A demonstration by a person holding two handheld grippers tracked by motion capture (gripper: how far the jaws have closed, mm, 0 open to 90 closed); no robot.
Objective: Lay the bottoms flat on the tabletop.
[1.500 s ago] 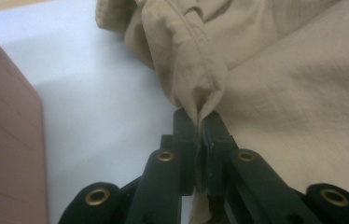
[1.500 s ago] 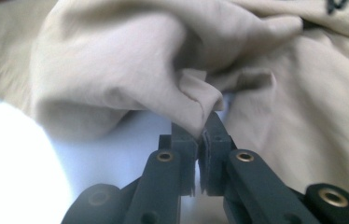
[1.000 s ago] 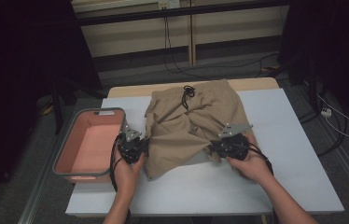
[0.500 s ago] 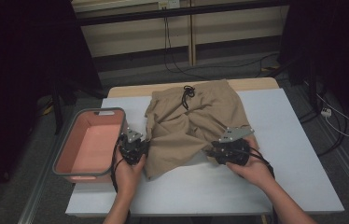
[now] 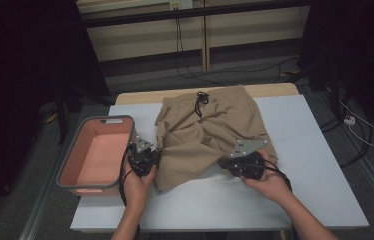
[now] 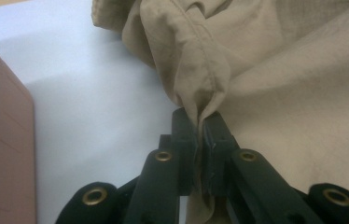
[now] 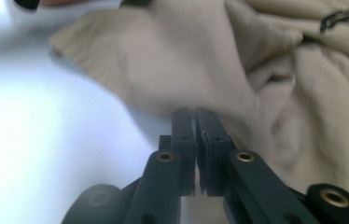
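Observation:
Tan shorts (image 5: 210, 130) lie crumpled on the pale table (image 5: 315, 165), waistband and black drawstring (image 5: 201, 100) at the far side. My left gripper (image 5: 153, 153) is at the shorts' left edge. In the left gripper view its jaws (image 6: 199, 116) are shut on a folded hem of the shorts (image 6: 280, 93), and the cloth runs down between them. My right gripper (image 5: 223, 163) sits at the near edge of the right leg. In the right gripper view its jaws (image 7: 196, 112) are pressed together with the blurred edge of the shorts (image 7: 186, 60) at their tips.
A pink basket with a grey rim (image 5: 70, 170) stands at the table's left edge, close beside my left hand. Bare tabletop lies in front of and to the right of the shorts. Cables trail on the floor (image 5: 360, 135) beyond the right side.
My right gripper has shifted slightly left and nearer, pulling the right leg's edge with it. The left gripper has stayed almost in place.

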